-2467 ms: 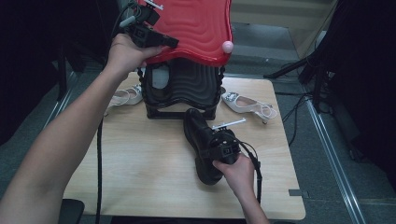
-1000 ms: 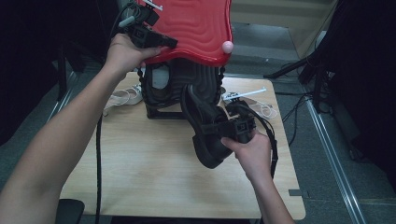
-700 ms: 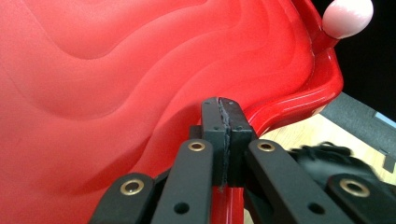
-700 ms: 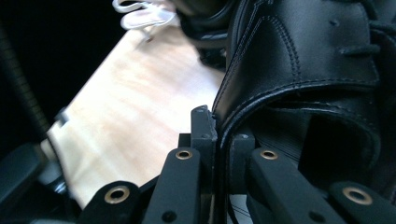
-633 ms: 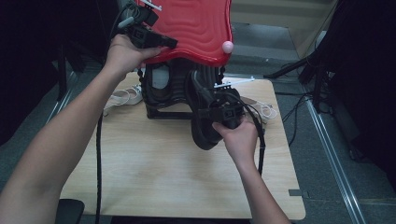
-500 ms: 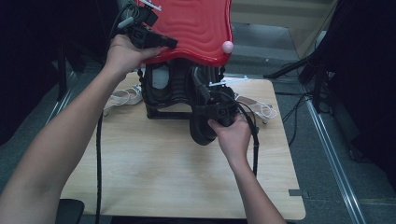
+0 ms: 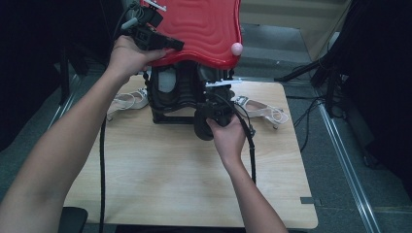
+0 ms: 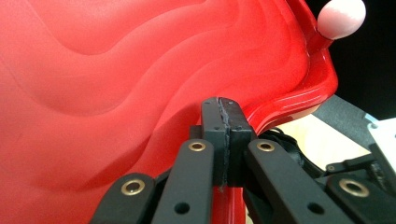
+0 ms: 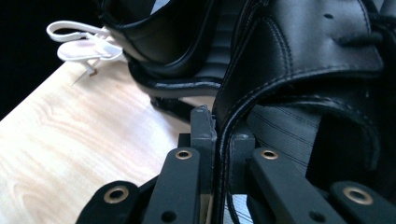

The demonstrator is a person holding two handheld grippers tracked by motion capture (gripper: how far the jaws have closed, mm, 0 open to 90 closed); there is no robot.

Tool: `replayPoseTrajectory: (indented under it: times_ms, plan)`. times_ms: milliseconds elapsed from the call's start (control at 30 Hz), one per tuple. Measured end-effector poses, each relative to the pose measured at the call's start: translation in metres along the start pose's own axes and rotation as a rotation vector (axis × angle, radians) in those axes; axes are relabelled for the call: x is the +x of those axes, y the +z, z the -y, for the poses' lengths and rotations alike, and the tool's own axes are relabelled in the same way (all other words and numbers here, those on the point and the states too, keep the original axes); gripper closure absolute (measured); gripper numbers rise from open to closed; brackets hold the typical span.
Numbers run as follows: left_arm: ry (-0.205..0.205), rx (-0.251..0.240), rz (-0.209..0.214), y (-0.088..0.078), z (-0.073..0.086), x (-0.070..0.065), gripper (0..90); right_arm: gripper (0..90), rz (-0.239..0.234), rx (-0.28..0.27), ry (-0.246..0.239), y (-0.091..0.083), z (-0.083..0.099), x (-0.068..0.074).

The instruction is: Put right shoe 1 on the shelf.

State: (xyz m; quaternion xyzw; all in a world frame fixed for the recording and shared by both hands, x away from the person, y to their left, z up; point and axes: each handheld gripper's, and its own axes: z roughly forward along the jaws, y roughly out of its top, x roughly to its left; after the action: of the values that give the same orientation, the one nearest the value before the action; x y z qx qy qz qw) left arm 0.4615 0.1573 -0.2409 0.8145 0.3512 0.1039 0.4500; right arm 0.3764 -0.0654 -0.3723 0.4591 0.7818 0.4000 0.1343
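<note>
Left gripper (image 8: 222, 140): jaws clamped on the rim of the red lid (image 7: 204, 26), held raised above the black rack (image 7: 170, 92). Right gripper (image 9: 215, 140): jaws closed on the collar of a black shoe (image 9: 303, 70), pushed into the rack's front. White sandals (image 7: 260, 109) lie beside the rack on the table (image 7: 170, 179).

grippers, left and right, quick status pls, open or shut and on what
Left gripper: shut on the red lid edge.
Right gripper: shut on the black shoe collar.
</note>
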Motion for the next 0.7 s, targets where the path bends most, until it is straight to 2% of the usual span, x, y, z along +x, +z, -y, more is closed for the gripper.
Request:
replayPoseTrajectory:
  times_ms: [133, 200, 400, 567, 700]
  plan:
    - [0.003, 0.000, -0.001, 0.000, 0.000, 0.000, 90.0, 86.3, -0.006, -0.010, 0.004, 0.009, -0.005, 0.000]
    - [0.000, 0.000, -0.001, 0.000, 0.000, 0.000, 90.0, 86.2, 0.008, -0.027, 0.000, 0.011, -0.009, 0.002]
    - [0.001, -0.001, -0.002, 0.000, 0.000, 0.000, 90.0, 85.5, 0.008, -0.081, 0.016, 0.023, -0.014, 0.002]
    - [0.002, -0.001, -0.001, 0.000, 0.000, -0.001, 90.0, 85.6, 0.057, -0.087, -0.019, 0.035, -0.017, 0.005]
    - [-0.006, 0.001, 0.001, -0.001, 0.000, 0.000, 90.0, 85.2, 0.069, -0.104, -0.012, 0.040, -0.023, 0.002]
